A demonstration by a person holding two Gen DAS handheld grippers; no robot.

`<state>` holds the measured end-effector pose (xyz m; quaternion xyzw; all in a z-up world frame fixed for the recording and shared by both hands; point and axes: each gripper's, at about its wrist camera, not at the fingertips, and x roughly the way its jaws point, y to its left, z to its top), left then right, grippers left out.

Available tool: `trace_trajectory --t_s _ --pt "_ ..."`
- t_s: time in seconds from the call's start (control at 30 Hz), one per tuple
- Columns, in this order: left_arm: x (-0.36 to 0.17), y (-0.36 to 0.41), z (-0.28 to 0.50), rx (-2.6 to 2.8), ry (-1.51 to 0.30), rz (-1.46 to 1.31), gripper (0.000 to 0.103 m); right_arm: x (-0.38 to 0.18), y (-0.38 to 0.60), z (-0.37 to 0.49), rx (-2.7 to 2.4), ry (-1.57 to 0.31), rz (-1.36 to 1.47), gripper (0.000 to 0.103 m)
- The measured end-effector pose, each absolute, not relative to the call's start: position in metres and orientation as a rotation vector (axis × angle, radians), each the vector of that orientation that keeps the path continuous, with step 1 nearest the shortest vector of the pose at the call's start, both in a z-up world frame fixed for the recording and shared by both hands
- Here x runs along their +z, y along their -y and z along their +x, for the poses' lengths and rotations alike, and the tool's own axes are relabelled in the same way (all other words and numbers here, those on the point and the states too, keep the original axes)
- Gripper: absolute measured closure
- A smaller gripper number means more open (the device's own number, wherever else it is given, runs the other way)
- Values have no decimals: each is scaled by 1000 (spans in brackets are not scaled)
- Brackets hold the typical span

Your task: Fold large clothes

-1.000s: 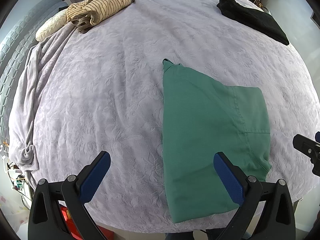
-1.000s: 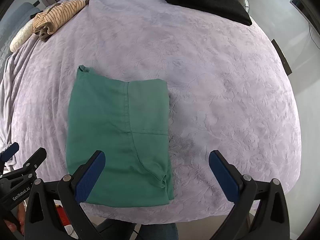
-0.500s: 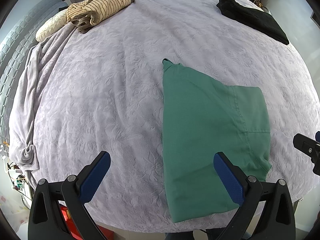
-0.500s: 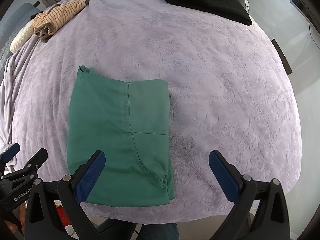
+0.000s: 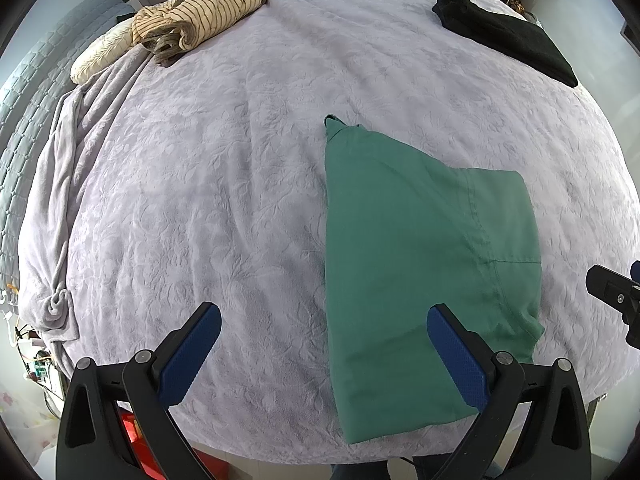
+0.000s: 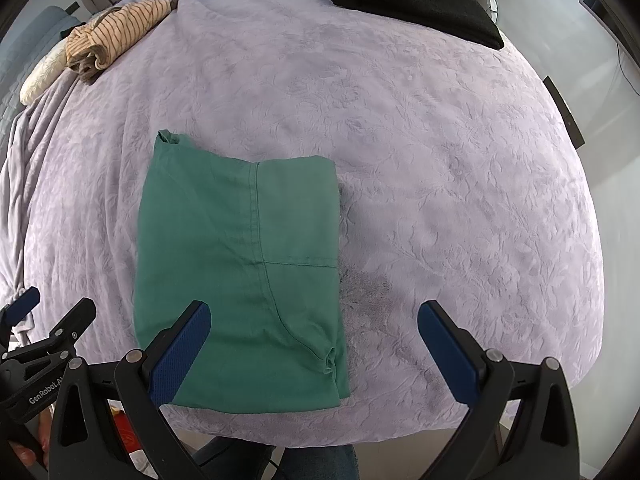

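A green garment (image 5: 416,264) (image 6: 240,264) lies folded into a flat rectangle near the front edge of a bed with a lilac cover (image 5: 240,168) (image 6: 440,160). My left gripper (image 5: 324,356) hovers open above the garment's left front corner, nothing between its blue pads. My right gripper (image 6: 314,354) is open too, held above the garment's right front corner and the bare cover beside it. Neither gripper touches the cloth. The left gripper's body (image 6: 36,344) shows at the left edge of the right wrist view.
A striped beige garment (image 5: 196,20) (image 6: 116,32) lies bunched at the far left by a cream pillow (image 5: 100,56). A folded black garment (image 5: 504,32) (image 6: 416,4) rests at the far right. A grey blanket (image 5: 56,208) hangs off the left side.
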<state>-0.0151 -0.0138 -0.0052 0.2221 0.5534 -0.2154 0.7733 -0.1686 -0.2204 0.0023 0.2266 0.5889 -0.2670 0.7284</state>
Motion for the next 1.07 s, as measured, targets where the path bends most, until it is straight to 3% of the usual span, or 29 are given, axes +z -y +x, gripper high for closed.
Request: trace_trajectory --t_s 1.07 --pt "-5 7 -17 -477 -1172 513 0 -1 212 -173 -600 -1302 516 0"
